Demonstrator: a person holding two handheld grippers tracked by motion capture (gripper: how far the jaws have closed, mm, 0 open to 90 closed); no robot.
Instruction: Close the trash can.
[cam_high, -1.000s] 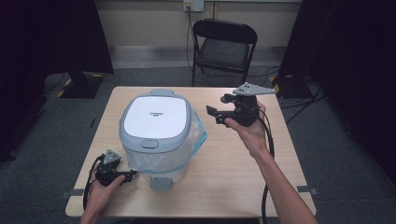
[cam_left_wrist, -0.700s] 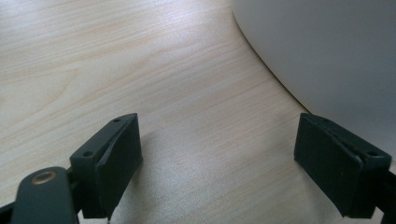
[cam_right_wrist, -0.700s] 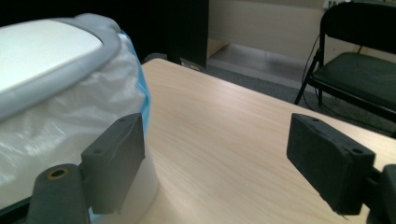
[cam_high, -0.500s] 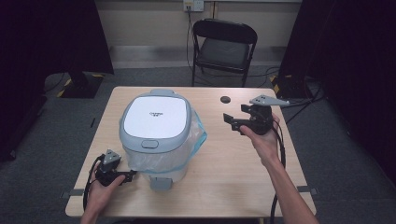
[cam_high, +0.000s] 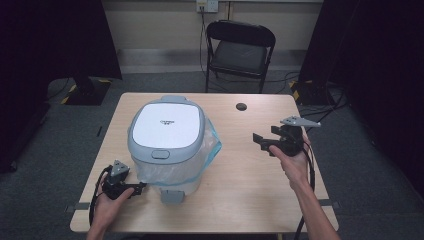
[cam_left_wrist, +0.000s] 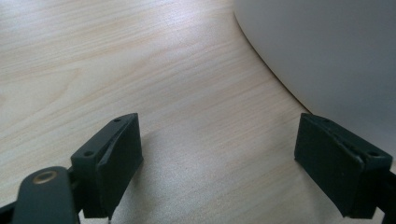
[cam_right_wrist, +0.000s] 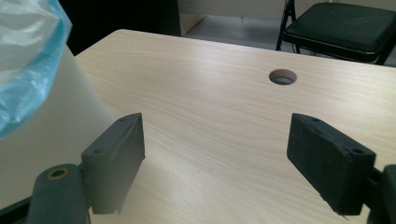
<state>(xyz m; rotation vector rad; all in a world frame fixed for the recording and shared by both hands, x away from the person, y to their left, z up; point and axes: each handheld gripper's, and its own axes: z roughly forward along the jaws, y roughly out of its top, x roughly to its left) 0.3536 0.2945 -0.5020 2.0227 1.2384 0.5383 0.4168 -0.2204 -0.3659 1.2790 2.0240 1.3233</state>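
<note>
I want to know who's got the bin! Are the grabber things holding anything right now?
No, nothing is held. The left gripper and the right gripper both have open jaws with only bare table between them, beside the trash bin.

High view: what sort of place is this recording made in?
Probably a recording studio or lab corner, not a home: a lone wooden table on grey carpet, dark curtains at both sides, and a folding chair against a bare wall with cables along the floor.

The bin (cam_left_wrist: 327, 51) runs off the left gripper view's top and right edges — its lid lettering (cam_high: 167, 121) too small to read.
</note>
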